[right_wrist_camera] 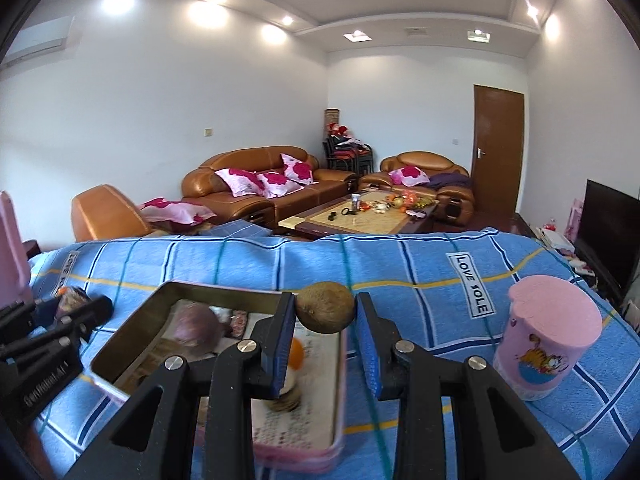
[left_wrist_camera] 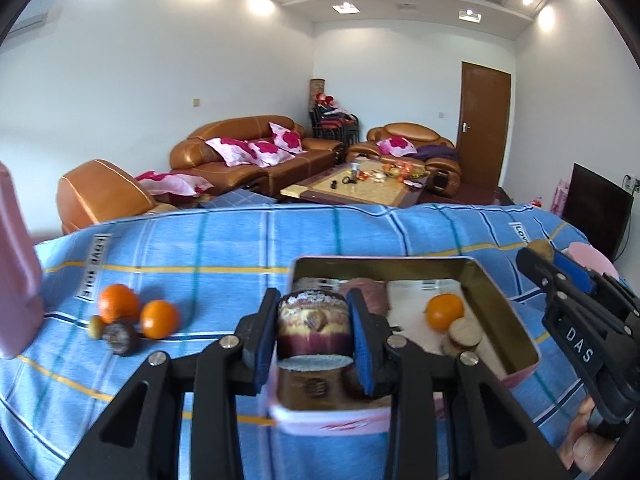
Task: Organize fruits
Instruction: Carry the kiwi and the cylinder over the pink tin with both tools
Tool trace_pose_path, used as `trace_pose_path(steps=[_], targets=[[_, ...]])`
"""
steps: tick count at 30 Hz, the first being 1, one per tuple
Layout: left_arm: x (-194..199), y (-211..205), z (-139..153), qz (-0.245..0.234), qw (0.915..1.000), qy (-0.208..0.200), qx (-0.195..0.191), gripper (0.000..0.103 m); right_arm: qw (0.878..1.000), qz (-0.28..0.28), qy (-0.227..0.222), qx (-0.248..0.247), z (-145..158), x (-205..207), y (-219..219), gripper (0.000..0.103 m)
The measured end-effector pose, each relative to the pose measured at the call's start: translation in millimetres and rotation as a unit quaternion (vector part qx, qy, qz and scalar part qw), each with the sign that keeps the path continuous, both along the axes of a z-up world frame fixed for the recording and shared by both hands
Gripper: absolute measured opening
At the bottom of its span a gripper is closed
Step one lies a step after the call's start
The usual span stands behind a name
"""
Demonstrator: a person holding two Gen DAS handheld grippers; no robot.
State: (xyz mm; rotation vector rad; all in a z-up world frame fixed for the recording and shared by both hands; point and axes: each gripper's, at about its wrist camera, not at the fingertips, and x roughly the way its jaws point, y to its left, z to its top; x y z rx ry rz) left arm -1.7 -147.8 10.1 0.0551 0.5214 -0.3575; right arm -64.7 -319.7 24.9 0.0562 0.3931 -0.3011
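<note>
A pink tin box (left_wrist_camera: 516, 332) lies open on the blue checked cloth (left_wrist_camera: 224, 248). It holds an orange (left_wrist_camera: 445, 312), a purple fruit (left_wrist_camera: 366, 290) and round brown slices (left_wrist_camera: 464, 334). My left gripper (left_wrist_camera: 314, 334) is shut on a purple passion fruit (left_wrist_camera: 312, 326), held over the box's near end. My right gripper (right_wrist_camera: 326, 332) holds a brown kiwi (right_wrist_camera: 326, 307) at its fingertips, above the box's right edge (right_wrist_camera: 340, 392). Two oranges (left_wrist_camera: 136, 312), a dark passion fruit (left_wrist_camera: 119, 336) and a small green fruit (left_wrist_camera: 95, 326) lie on the cloth left of the box.
A pink cylindrical tin (right_wrist_camera: 548, 336) with a cartoon tiger stands on the cloth to the right. A pink object (left_wrist_camera: 16, 276) stands at the left edge. Beyond the cloth are brown sofas (left_wrist_camera: 248, 152), a coffee table (left_wrist_camera: 360, 188) and a TV (right_wrist_camera: 612, 224).
</note>
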Motion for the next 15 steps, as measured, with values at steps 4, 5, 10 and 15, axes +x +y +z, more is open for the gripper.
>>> trace_pose_path(steps=[4,5,10,15], targets=[[6,-19,-8,-0.014,0.9998,0.013,0.006,0.035,0.999,0.016,0.019,0.034,-5,9,-7,0.032],[7,-22,-9,-0.014,0.9998,0.015,0.007,0.035,0.999,0.023,0.025,0.038,-7,11,-7,0.032],[19,-34,-16,-0.025,0.9984,0.044,0.024,0.035,0.997,0.047,0.046,0.037,-12,23,3,0.033],[23,-34,-20,-0.029,0.9973,0.062,0.026,0.035,0.996,0.062,0.061,0.037,-17,30,9,0.033]])
